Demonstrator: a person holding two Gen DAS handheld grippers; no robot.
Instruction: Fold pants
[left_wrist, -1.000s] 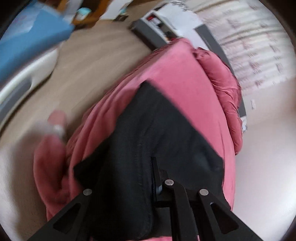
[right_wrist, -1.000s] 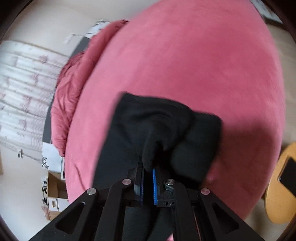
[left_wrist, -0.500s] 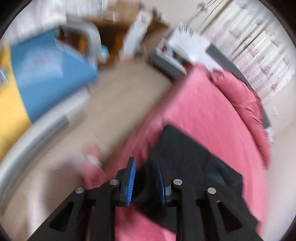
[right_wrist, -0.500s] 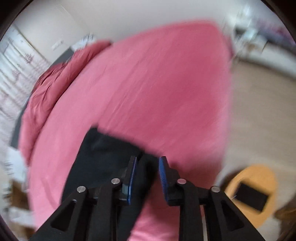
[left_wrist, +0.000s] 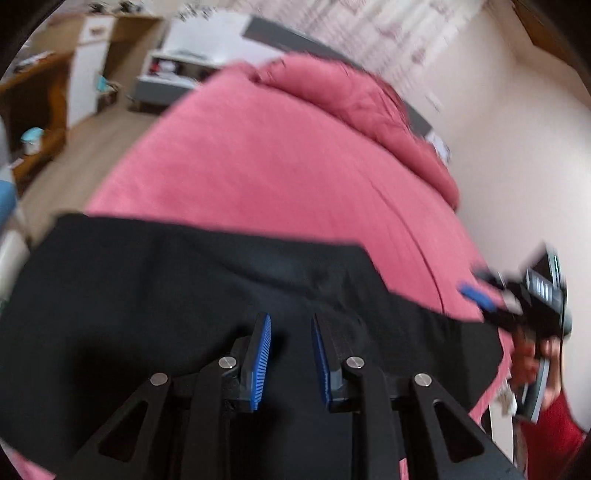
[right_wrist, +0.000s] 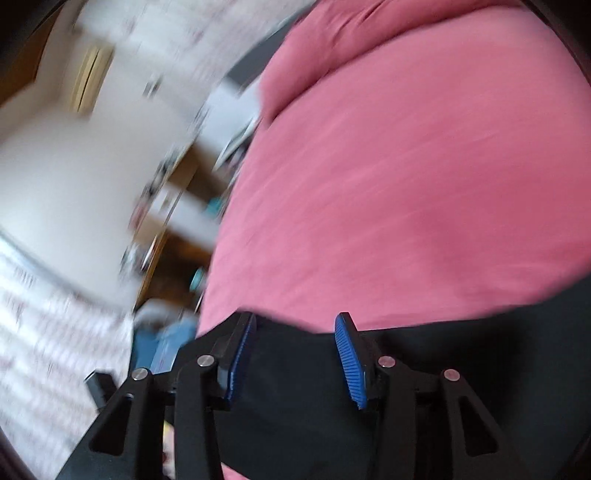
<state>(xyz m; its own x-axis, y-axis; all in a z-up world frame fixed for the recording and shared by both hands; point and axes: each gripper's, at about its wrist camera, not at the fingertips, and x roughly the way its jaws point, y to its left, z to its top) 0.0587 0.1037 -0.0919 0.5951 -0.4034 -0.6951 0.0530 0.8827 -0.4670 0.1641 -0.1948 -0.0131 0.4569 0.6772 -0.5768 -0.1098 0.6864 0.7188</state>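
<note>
The black pants lie flat on the pink bed, near its front edge. The left gripper hovers over the cloth, its blue-padded fingers narrowly parted and holding nothing. The right gripper sits at the pants' edge, fingers spread wide, empty. Both views are motion-blurred.
</note>
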